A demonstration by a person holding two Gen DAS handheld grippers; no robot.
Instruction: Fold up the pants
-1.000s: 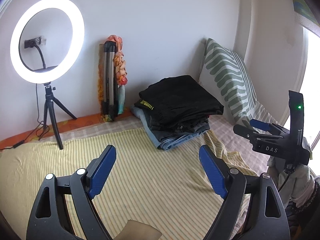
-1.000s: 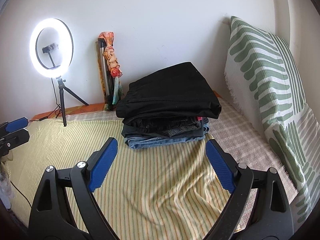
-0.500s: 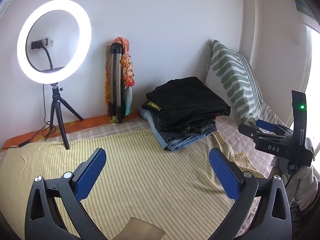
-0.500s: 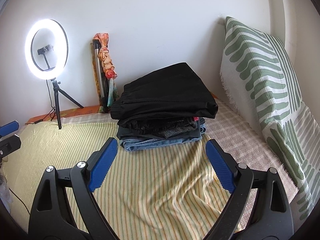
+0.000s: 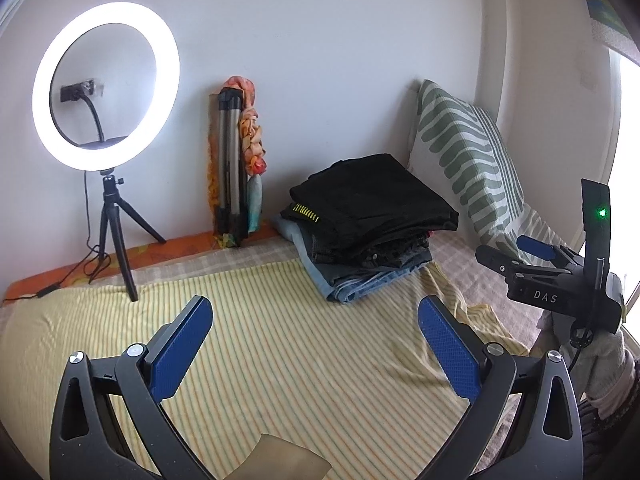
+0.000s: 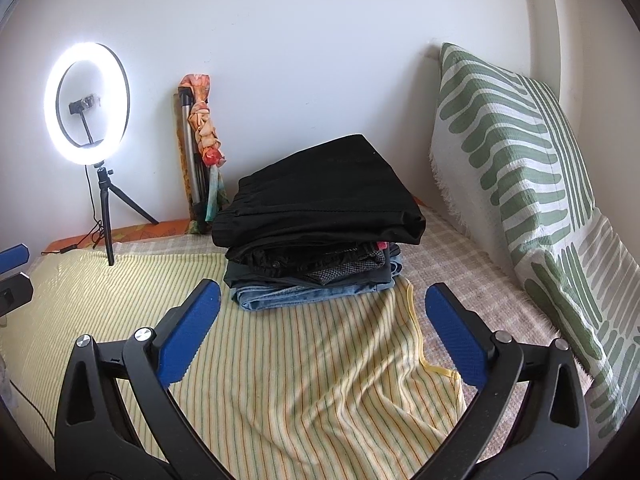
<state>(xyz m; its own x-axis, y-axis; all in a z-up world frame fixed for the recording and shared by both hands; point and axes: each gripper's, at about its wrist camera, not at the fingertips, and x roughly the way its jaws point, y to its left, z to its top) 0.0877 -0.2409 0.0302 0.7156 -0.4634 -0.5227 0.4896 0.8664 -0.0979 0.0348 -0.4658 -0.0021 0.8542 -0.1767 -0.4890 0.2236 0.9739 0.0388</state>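
Observation:
A stack of folded pants (image 5: 372, 220) lies at the far end of the bed, black pairs on top and blue jeans at the bottom. It also shows in the right wrist view (image 6: 320, 220). My left gripper (image 5: 316, 322) is open and empty, held above the yellow striped sheet (image 5: 280, 360), well short of the stack. My right gripper (image 6: 324, 312) is open and empty, just in front of the stack. The right gripper also shows from the side in the left wrist view (image 5: 532, 256).
A lit ring light on a small tripod (image 5: 106, 88) stands at the back left. A folded tripod with an orange cloth (image 5: 240, 160) leans on the wall. A green-patterned pillow (image 6: 520, 184) leans at the right. A checked blanket (image 6: 460, 272) lies under the sheet.
My left gripper's jaws have spread wider and it has pulled back and turned slightly left. My right gripper has shifted a little right, with the stack now more to its left.

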